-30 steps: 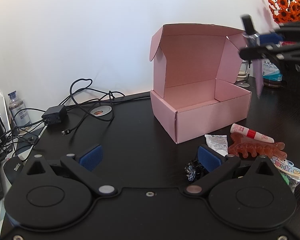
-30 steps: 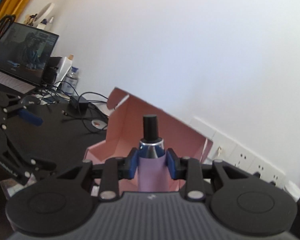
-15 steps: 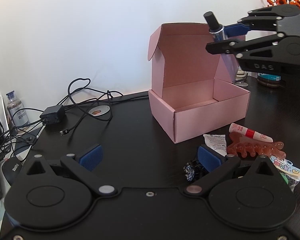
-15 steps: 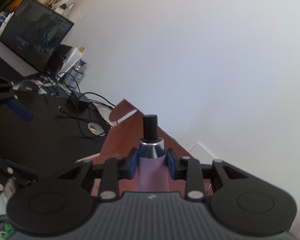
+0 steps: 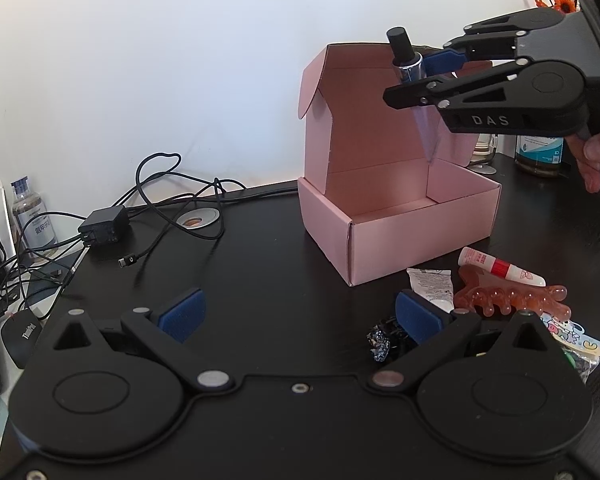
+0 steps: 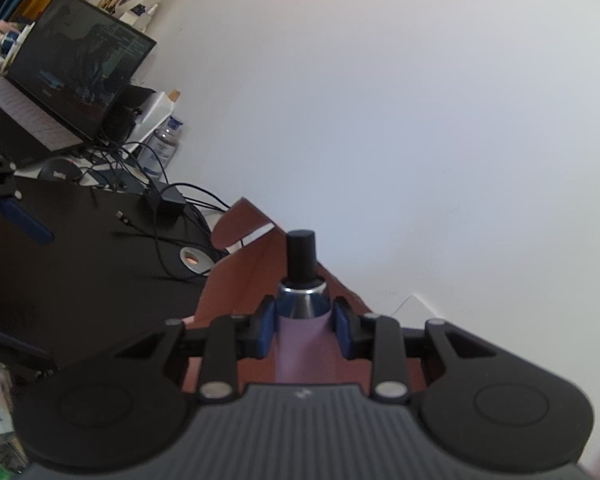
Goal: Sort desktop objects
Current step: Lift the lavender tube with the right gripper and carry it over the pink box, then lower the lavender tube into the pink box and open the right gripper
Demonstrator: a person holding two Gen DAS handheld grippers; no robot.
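Hanging above the empty pink box (image 5: 400,216), a clamped purple tube (image 5: 420,120).

Both views bright, lit by soft diffuse daylight; white wall (image 5: 180,60) evenly washed, slightly pinkish toward the top in the right wrist view. Black desk (image 5: 260,260) reads very dark, little surface detail, faint sheen only. Shadows soft, no hard edges; pink box (image 5: 400,224) interior shaded darker on one wall. Strong fisheye bending at edges, dark vignette in the corners (worst top right). Left wrist view sharp across the middle. Right wrist view softer: laptop (image 6: 80,64) and clutter at far left smeared, purple tube (image 6: 304,344) close to lens slightly out of focus. No blown-out glare on metal parts.
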